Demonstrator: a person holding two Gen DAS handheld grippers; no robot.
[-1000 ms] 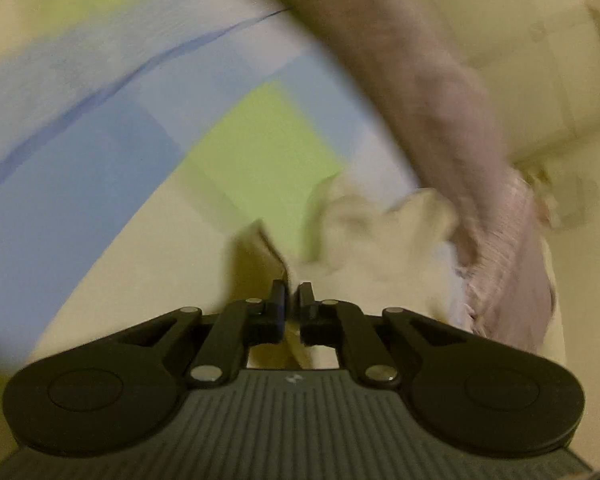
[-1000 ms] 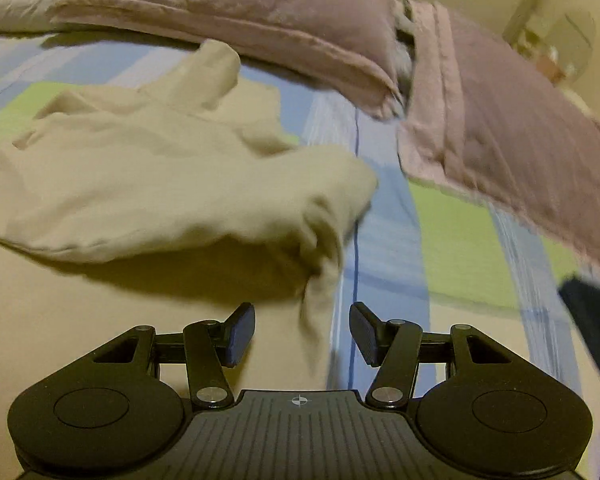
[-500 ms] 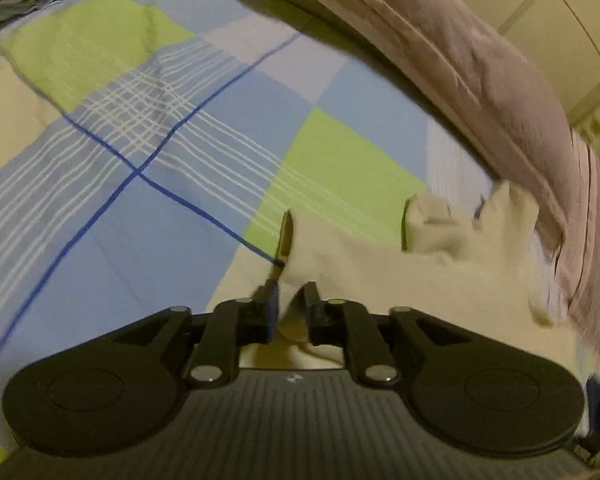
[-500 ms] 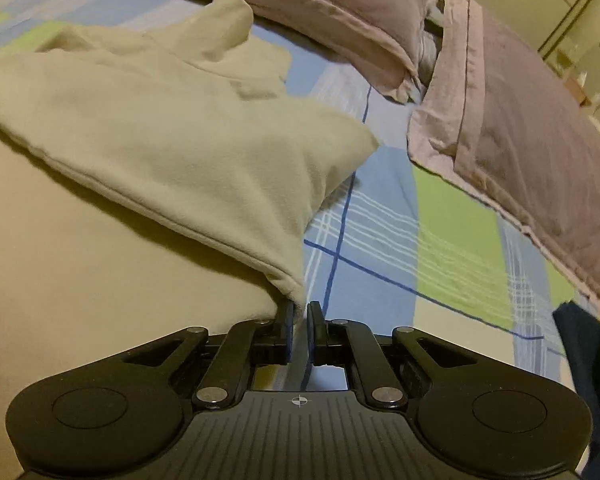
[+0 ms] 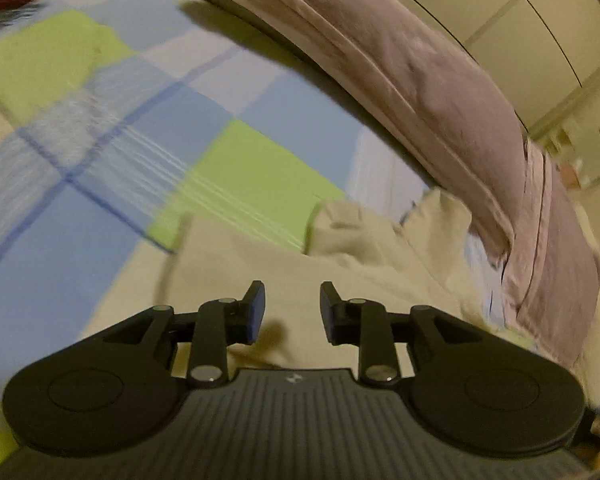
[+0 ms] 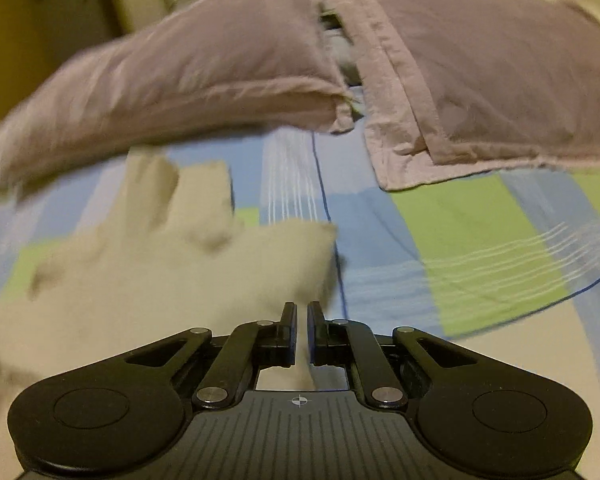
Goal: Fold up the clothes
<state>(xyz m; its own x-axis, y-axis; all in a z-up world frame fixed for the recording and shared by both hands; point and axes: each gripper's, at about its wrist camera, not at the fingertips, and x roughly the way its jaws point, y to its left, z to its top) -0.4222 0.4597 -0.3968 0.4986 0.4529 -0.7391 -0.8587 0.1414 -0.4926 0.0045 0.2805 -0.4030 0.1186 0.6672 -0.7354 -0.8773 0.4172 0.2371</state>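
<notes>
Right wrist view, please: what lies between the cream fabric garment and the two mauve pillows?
Only the blue-and-green checked bedsheet; nothing else rests between the cream fabric garment and the mauve pillows. The right wrist view shows it.

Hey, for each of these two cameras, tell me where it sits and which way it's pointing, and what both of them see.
Left wrist: sits on the left tongs, looking forward along open fingers, low over the cream garment toward the checked bedsheet and mauve pillows.
Right wrist: sits on the right tongs, fingers closed on a fold of the cream garment, facing the two pillows.
Shared: garment, bedsheet and pillows. No hand or sleeve shows in either.
</notes>
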